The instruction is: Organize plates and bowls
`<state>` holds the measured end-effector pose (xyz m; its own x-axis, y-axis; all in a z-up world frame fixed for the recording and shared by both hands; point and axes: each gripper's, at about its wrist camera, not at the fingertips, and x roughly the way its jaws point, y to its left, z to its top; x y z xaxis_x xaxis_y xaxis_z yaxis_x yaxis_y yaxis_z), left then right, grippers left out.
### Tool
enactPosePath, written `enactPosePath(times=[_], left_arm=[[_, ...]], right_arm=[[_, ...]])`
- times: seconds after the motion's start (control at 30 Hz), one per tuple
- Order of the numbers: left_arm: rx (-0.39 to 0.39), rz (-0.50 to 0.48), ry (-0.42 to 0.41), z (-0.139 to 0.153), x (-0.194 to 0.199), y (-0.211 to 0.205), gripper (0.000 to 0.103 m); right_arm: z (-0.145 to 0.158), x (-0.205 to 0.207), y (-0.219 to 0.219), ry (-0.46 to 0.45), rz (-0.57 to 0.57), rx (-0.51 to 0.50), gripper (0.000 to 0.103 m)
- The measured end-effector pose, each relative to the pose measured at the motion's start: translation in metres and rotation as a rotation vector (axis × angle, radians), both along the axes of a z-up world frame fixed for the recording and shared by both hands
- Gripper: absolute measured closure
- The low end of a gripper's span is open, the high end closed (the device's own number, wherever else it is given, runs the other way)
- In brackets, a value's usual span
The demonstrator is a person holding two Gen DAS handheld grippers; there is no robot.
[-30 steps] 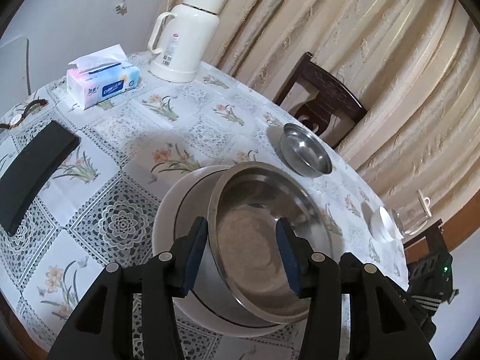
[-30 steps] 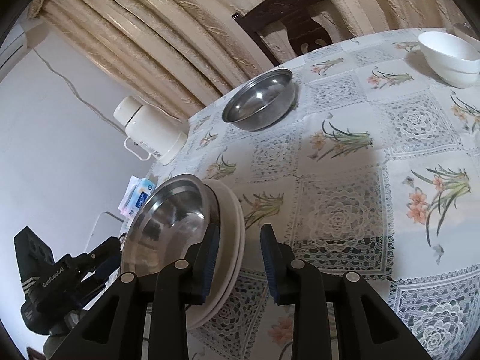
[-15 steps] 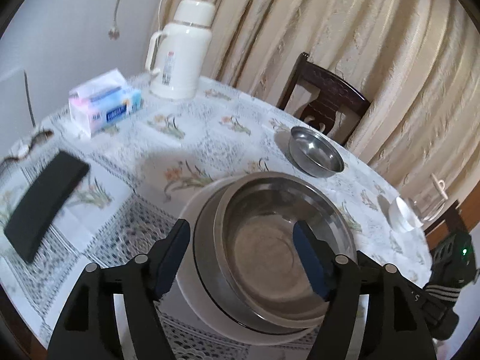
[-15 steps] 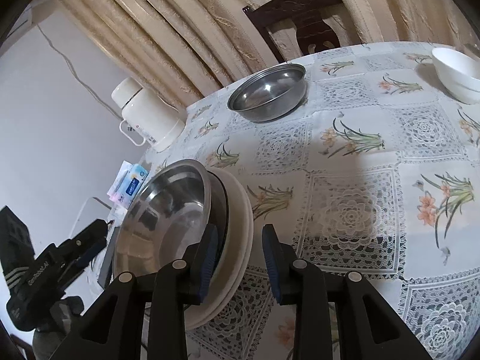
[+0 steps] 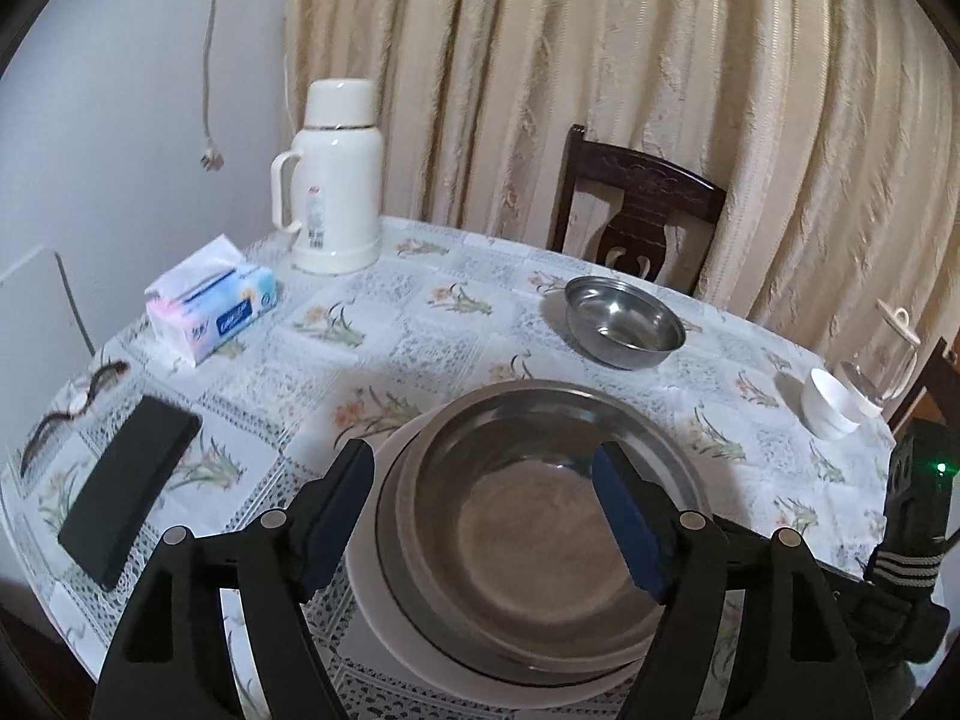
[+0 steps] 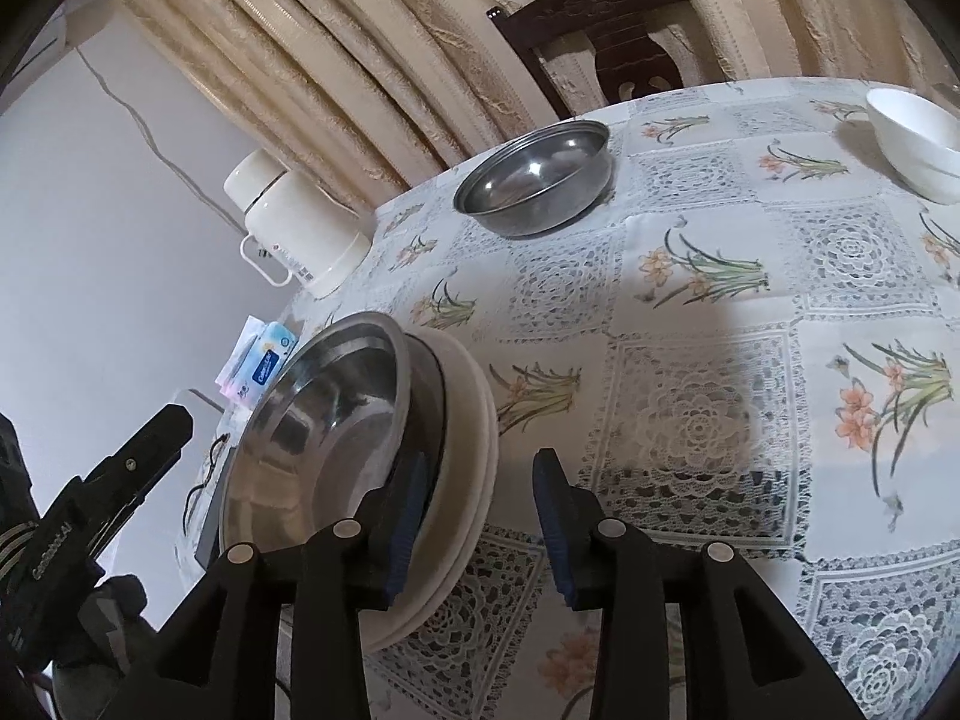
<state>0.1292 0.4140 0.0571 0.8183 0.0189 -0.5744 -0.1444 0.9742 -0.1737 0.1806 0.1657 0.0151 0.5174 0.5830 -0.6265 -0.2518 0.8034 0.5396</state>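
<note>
The wide stainless-steel bowl (image 5: 540, 516) sits nested in the white round plate (image 5: 384, 588) at the near edge of the tabletop (image 5: 420, 324), and the left gripper (image 5: 480, 516) hangs above it, fingers spread wide and holding nothing. The right gripper (image 6: 477, 531) waits beside the plate's rim, fingers parted and empty, while the smaller steel bowl (image 6: 534, 177) and the small white bowl (image 6: 918, 141) stand well apart across the floral cloth.

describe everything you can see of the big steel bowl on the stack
The big steel bowl is round, wide and shallow, of dull brushed metal with a flat bottom and a thin rolled rim. It is empty and upright, nested in another metal dish on a white plate at the table's near edge. The left gripper hangs over it, jaws open and not touching it.
</note>
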Motion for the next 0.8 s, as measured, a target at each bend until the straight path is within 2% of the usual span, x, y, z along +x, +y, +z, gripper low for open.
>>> enactPosePath(times=[0.5, 0.8], left_arm=[[0.016, -0.097, 0.005, 0.006, 0.018, -0.055, 0.024], [-0.035, -0.201, 0.036, 0.008, 0.037, -0.105, 0.024]], right_arm=[[-0.003, 0.006, -0.058, 0.021, -0.121, 0.029, 0.063], [-0.004, 0.015, -0.118, 0.037, -0.231, 0.044, 0.06]])
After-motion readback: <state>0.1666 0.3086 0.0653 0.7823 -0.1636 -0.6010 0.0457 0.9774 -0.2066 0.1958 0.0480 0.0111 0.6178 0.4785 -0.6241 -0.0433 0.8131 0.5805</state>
